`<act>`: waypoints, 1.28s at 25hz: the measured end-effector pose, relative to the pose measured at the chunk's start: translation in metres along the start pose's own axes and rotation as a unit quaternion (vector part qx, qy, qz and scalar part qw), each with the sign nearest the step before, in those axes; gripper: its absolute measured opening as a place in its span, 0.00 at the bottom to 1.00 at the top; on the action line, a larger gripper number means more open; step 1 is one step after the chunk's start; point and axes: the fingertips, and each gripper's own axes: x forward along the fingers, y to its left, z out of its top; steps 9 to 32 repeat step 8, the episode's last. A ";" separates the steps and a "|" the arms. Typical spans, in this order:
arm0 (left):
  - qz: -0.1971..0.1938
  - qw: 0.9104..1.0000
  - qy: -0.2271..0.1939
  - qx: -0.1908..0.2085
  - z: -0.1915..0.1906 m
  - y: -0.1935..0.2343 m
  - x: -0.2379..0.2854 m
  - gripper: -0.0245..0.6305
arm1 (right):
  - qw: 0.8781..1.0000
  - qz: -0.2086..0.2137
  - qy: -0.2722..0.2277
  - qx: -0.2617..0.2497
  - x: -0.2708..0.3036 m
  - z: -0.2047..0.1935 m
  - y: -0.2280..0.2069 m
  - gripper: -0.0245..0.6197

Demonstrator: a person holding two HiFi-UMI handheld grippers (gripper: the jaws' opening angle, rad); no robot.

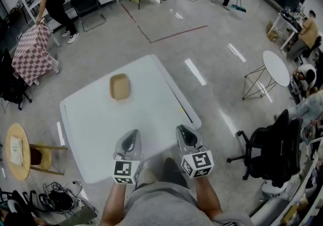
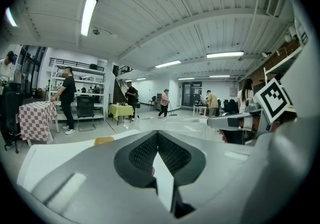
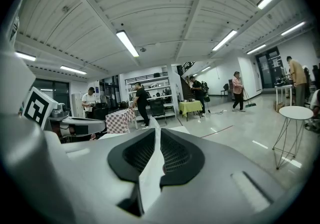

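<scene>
The left claw [image 1: 132, 134] and right claw [image 1: 181, 130] hover with jaws together and empty over the white desk's [image 1: 151, 106] near edge, well apart from the tan box [image 1: 120, 87] farther in, so reaching it well means opening early and approaching level.

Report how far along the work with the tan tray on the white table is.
Done: nothing that shows. The tan tray lies alone on the white table, seemingly empty. In hand: nothing. The left gripper and right gripper hang over the table's near edge, jaws together, holding nothing. Left: all the handling, since the tray lies untouched, well apart from both.
</scene>
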 end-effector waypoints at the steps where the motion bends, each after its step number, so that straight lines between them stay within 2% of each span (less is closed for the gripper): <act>1: 0.002 1.000 0.001 0.000 -0.001 0.000 0.000 0.05 | 1.000 0.000 0.000 0.000 0.000 0.000 0.000 0.10; 32: -0.001 1.000 0.000 0.000 -0.002 -0.006 0.002 0.05 | 1.000 0.003 -0.002 0.004 -0.002 -0.002 -0.005 0.10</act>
